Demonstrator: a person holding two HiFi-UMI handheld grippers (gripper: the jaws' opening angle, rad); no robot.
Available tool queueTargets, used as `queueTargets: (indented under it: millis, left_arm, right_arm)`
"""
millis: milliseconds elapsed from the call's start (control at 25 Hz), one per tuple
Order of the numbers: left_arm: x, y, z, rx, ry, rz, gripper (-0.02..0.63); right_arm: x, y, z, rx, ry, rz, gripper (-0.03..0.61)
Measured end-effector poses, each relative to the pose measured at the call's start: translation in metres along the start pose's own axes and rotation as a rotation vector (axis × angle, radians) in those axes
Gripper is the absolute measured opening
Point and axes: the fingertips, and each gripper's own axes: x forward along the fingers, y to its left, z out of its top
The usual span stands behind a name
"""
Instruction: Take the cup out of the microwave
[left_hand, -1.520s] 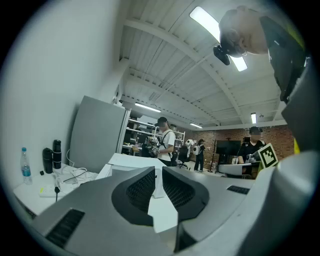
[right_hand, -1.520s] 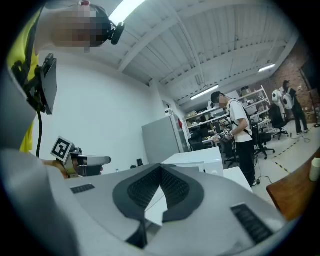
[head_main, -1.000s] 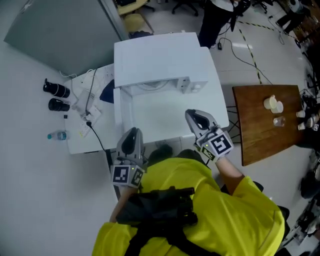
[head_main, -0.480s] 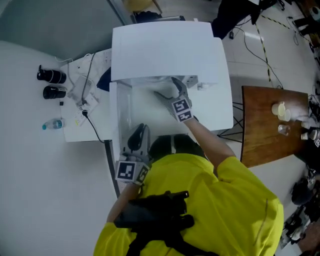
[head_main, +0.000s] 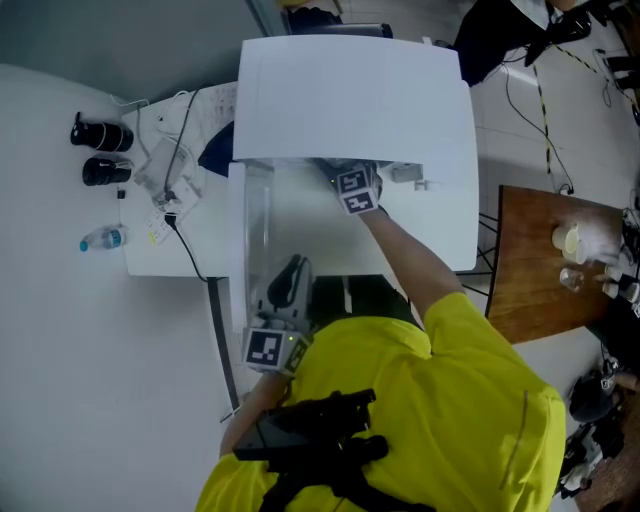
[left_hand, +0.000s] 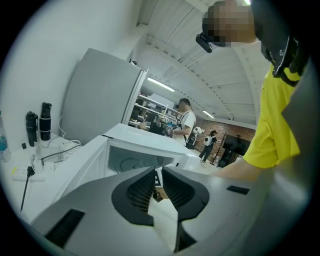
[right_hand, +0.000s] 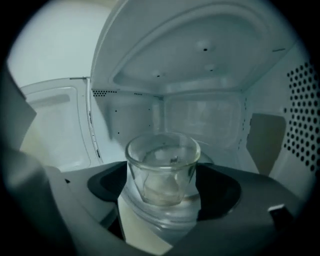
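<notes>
While your right gripper (right_hand: 162, 185) is inside the white microwave (head_main: 355, 95), its jaws stand either side of the clear glass cup (right_hand: 162, 167), pads against its wall. The cup sits upright on the glass turntable (right_hand: 162, 219) in the cavity. Your left gripper (head_main: 295, 268) hangs low beside the open door (head_main: 256, 225), jaws drawn almost together, only a slit between them and nothing in it.

A white tabletop (head_main: 140, 255) left of the microwave carries two black bottles (head_main: 100, 133), a small water bottle (head_main: 103, 239) and loose cables (head_main: 180, 160). A brown wooden table (head_main: 540, 290) stands apart at your right with small cups (head_main: 572, 240) on it. A grey panel (left_hand: 100, 95) rises behind the tabletop, and people (left_hand: 186, 117) stand far off in the room.
</notes>
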Motion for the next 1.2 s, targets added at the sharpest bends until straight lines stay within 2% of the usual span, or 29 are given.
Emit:
queueTargets:
  millis: [200, 320, 360, 600, 760, 1000, 1080, 1200]
  left_arm:
    - [0.002, 0.012, 0.001, -0.006, 0.006, 0.022, 0.043]
    - [0.004, 0.019, 0.002, -0.001, 0.004, 0.036, 0.043]
    - [0.004, 0.021, 0.003, 0.004, 0.001, 0.040, 0.043]
    - [0.009, 0.026, 0.001, 0.014, 0.009, 0.039, 0.043]
    - [0.015, 0.028, 0.002, 0.020, 0.013, 0.041, 0.043]
    - [0.028, 0.007, 0.000, 0.054, 0.032, -0.007, 0.043]
    - [0.034, -0.007, -0.005, 0.070, 0.049, -0.039, 0.043]
    - [0.044, -0.029, -0.011, 0.078, 0.062, -0.083, 0.043]
  right_arm:
    - [0.016, -0.009, -0.001, -0.025, 0.025, -0.054, 0.420]
    - [0.017, -0.015, -0.002, -0.033, 0.041, -0.091, 0.349]
    - [0.017, -0.015, -0.002, -0.032, 0.045, -0.093, 0.347]
    - [-0.004, 0.002, 0.010, -0.037, -0.006, -0.040, 0.344]
    - [-0.048, 0.025, 0.008, 0.000, -0.027, 0.018, 0.344]
    - [-0.158, 0.039, -0.039, 0.058, 0.001, 0.036, 0.344]
    - [-0.189, 0.023, -0.068, 0.087, 0.035, -0.008, 0.344]
    - [-0.222, -0.025, -0.116, 0.136, 0.085, -0.116, 0.344]
